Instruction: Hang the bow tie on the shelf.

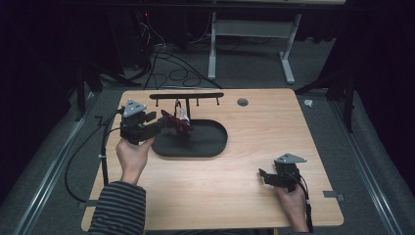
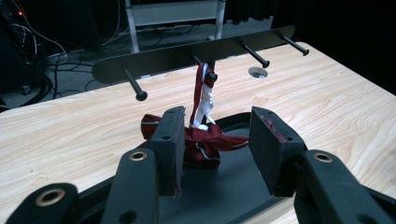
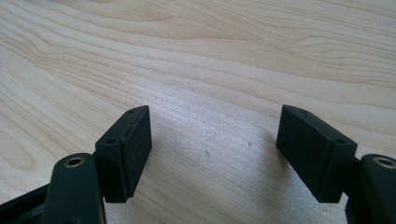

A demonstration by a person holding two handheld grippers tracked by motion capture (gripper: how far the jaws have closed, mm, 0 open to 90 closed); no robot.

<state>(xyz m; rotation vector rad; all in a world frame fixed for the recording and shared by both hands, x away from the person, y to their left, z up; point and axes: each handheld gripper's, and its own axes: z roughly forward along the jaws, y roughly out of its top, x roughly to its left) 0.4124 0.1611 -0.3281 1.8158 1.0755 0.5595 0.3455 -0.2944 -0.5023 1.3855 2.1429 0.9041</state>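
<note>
Four rack pegs (image 2: 135, 88), one maroon cloth (image 2: 205, 142).

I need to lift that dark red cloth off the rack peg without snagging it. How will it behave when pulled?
The dark red cloth looks floppy: it hangs from a peg by a thin loop and slumps in folds onto the black tray. It is probably light and should drape rather than hold shape. The loop may catch on the peg's knobbed end unless slid off it.

A wooden surface (image 1: 235, 186) is standing on a grey floor (image 1: 44, 161). The room is staying dark all around. Black cables (image 1: 166, 68) are lying on the floor behind it. A white frame (image 1: 288, 58) is standing farther back. Light is shining on the wood.
</note>
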